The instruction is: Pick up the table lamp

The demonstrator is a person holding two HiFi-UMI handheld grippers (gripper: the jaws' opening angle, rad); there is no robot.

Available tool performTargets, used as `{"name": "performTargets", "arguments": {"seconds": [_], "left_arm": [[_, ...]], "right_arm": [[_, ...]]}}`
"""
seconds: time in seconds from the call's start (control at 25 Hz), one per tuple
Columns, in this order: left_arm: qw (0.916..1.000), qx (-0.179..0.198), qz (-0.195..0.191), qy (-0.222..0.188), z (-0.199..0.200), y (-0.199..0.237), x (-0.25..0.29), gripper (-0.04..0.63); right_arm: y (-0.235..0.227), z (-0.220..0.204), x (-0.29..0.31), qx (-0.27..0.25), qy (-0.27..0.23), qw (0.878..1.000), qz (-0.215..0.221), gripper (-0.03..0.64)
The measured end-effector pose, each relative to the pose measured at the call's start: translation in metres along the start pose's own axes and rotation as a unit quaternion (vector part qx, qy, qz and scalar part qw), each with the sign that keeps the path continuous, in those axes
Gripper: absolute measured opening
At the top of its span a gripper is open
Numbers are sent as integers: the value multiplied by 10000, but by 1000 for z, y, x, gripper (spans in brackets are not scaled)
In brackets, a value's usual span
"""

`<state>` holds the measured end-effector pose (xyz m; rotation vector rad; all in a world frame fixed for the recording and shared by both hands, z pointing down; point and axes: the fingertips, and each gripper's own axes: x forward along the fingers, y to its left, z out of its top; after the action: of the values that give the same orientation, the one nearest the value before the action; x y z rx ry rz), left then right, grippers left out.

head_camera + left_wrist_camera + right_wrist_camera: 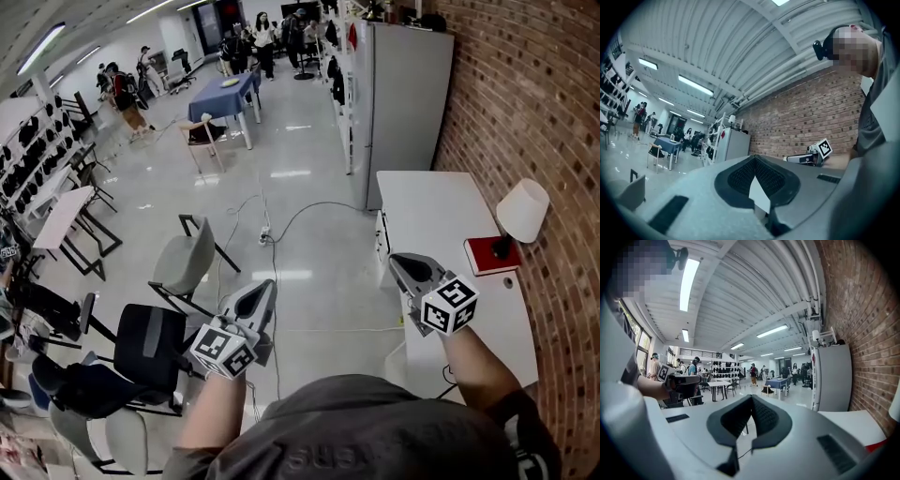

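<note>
The table lamp has a white shade and a dark foot. It stands on a red book at the right side of a white table, close to the brick wall. My right gripper hovers over the table's near left part, short of the lamp, with its jaws together and nothing between them. My left gripper is over the floor to the left of the table, also shut and empty. In the right gripper view the red book shows at the lower right edge.
A tall white cabinet stands beyond the table against the brick wall. Chairs stand on the floor at the left, and a cable runs across it. Farther back are a blue table and several people.
</note>
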<state>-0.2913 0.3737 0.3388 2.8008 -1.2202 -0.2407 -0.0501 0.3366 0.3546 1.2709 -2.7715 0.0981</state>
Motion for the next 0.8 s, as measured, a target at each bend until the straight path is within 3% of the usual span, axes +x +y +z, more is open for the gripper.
{"name": "performTargets", "arguments": {"seconds": [0.2, 0.4, 0.8], "left_arm": [[9999, -28, -106, 112, -8, 8, 17, 5], [9996, -157, -182, 138, -18, 44, 38, 5], [9974, -255, -667, 59, -10, 196, 124, 5]], "right_arm": [[-10, -5, 17, 63, 18, 10000, 14, -5], [-24, -10, 53, 132, 85, 9999, -22, -5], [-81, 13, 201, 126, -34, 9993, -357, -5]]}}
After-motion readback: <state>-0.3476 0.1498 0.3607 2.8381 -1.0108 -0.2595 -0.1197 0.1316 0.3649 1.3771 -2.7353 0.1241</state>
